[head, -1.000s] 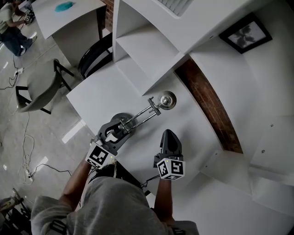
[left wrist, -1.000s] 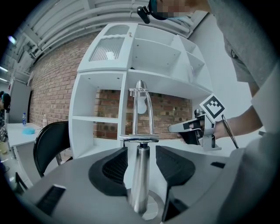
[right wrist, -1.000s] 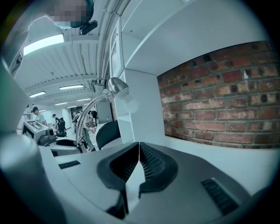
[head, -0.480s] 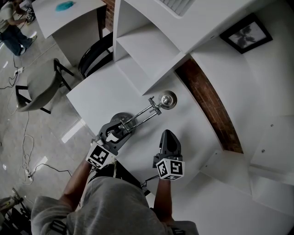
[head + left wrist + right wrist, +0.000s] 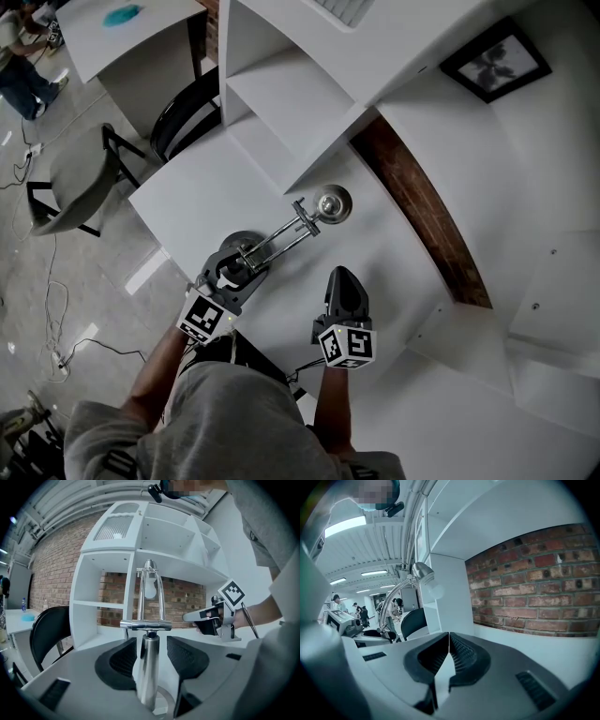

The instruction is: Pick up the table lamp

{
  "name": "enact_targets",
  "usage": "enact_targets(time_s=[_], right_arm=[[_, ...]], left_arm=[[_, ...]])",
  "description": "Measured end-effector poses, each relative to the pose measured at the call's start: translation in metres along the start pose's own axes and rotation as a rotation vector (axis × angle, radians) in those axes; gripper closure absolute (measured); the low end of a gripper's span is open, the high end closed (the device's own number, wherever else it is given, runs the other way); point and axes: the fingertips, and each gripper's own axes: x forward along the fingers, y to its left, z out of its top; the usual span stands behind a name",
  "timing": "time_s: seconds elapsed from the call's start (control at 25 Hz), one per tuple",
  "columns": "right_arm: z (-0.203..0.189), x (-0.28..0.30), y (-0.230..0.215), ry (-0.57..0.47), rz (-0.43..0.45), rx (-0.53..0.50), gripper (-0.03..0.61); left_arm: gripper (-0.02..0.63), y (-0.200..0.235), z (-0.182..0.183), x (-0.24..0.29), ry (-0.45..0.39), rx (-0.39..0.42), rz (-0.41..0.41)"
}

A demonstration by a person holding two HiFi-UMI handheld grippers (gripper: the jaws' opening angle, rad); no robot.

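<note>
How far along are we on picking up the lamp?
Done: the left gripper brackets the chrome post of the table lamp. In hand: the grasp, not yet tight; a gap shows at one pad. Left: clamp and lift; the base seems to rest on the desk. The right gripper is shut, empty.

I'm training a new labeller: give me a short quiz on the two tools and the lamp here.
1. True or false: the left tool has its jaws apart, one each side of the post of the table lamp.
2. The right tool has its jaws: A) together, empty; B) shut on the lamp; C) wide apart.
3. Fill in: the lamp stands on a white ____.
Key: 1 true; 2 A; 3 desk.
</note>
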Motion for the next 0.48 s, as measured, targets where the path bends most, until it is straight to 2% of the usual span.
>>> enact_targets(time_s=[0.48], right_arm=[[-0.007,0.006,-0.011,0.027,-0.009,0.008,0.555]], left_arm=[[0.424,0.007,-0.003,0.02,0.0,-0.01,-0.004]])
